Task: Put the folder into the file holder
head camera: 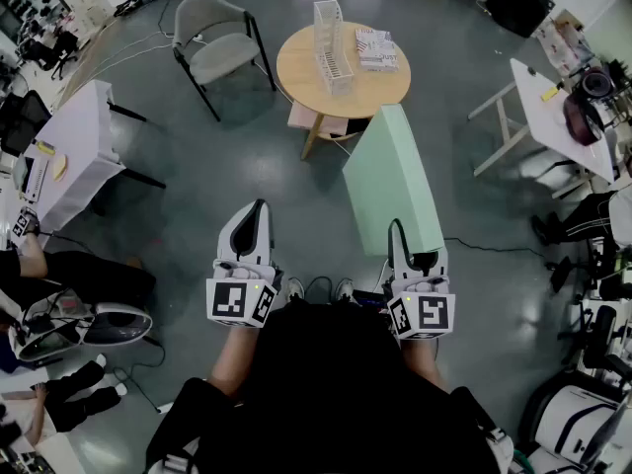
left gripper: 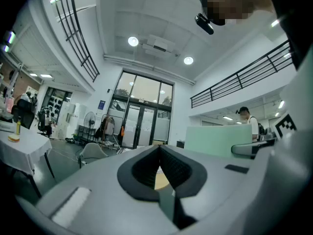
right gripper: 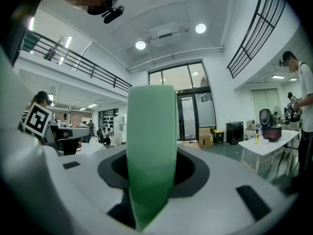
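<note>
Holding the green folder (head camera: 395,181) clamped in right gripper (head camera: 399,229), well apart from clear file holder (head camera: 333,45) upright on round table (head camera: 296,72) beside stacked booklets (head camera: 376,49). Left gripper (head camera: 260,207) jaws pressed together, empty.

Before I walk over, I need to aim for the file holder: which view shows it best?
Head view: the file holder stands whole on the round table. Neither gripper view shows it; in the right one the folder fills the middle.

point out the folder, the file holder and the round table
folder (head camera: 395,176): head view, middle of its green face
file holder (head camera: 332,52): head view, its side wall
round table (head camera: 380,89): head view, bare top
</note>
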The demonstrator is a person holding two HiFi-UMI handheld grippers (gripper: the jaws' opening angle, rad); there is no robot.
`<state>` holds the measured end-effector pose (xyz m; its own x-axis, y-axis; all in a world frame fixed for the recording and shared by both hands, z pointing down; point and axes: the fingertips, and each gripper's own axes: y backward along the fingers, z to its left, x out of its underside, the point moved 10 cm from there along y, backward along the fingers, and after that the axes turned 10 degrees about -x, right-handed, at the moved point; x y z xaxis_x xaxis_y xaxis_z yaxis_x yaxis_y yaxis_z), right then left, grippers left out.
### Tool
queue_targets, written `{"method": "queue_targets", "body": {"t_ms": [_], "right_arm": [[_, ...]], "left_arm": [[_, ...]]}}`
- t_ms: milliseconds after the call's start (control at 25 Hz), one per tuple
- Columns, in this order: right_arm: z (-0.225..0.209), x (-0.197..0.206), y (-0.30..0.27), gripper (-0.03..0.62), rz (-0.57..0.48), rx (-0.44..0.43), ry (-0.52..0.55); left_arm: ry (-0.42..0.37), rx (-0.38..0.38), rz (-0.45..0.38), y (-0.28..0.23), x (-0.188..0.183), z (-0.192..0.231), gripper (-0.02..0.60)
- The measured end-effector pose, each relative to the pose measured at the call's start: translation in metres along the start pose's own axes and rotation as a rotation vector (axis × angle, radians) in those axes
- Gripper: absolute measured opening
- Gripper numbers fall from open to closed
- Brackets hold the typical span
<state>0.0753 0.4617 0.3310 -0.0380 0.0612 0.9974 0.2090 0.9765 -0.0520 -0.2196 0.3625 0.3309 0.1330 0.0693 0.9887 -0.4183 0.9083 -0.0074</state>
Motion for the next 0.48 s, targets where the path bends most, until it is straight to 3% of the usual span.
{"method": "queue_targets", "body": {"t_ms": [480], "right_arm": [[0.0019,0.0,-0.0053,0.147,0.009,-0.003,0.005]], "left_arm": [[-0.002,-0.004,0.001,-0.0008,0.0037,0.0012,0.005]]}}
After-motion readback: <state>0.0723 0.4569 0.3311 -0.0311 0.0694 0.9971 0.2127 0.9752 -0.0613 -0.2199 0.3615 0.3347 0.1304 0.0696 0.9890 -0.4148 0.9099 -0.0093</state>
